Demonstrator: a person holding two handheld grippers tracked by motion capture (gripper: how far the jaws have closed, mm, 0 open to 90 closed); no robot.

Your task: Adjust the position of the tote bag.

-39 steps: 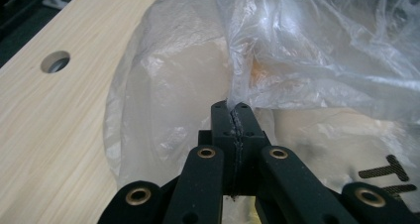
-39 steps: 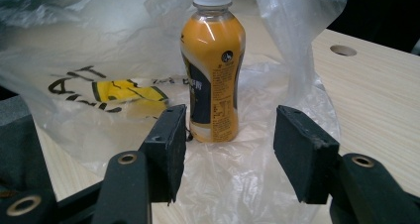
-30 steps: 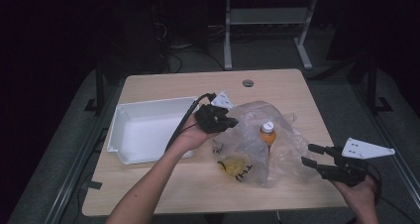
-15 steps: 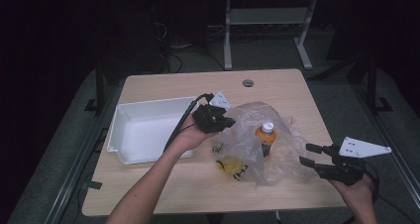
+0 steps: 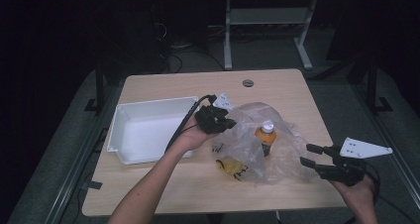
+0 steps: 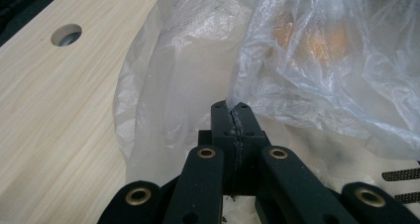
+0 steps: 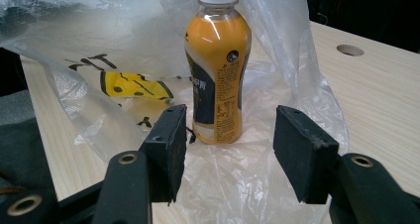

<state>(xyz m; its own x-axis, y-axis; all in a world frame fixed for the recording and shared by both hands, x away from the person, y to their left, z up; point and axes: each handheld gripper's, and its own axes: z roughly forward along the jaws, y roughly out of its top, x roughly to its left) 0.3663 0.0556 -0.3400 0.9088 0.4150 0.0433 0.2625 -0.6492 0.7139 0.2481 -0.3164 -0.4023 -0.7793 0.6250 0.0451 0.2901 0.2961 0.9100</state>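
Left hand-held gripper (image 6: 233, 116): I see its jaws pressed together, pinching a fold of the plastic bag (image 5: 277, 149) at the bag's 10 o'clock edge
Right hand-held gripper (image 5: 311, 154): jaws spread with nothing between them, hanging just off the bag's 4 o'clock side and aimed at the bottle
Bottle (image 7: 218, 70): orange drink, white cap, upright inside the open bag, near the middle of the desk (image 5: 198, 87)
Yellow packet (image 7: 131, 85): flat in the bag, at about 8 o'clock from the bottle
White tray (image 5: 148, 130): at 9 o'clock from the bag, near my left hand
Risk, film: if I close on the bottle, loose plastic may get caught under the pads and the grip could slip
Risk, tipping: a tug from the left pinch would likely drag the bag floor and topple the bottle
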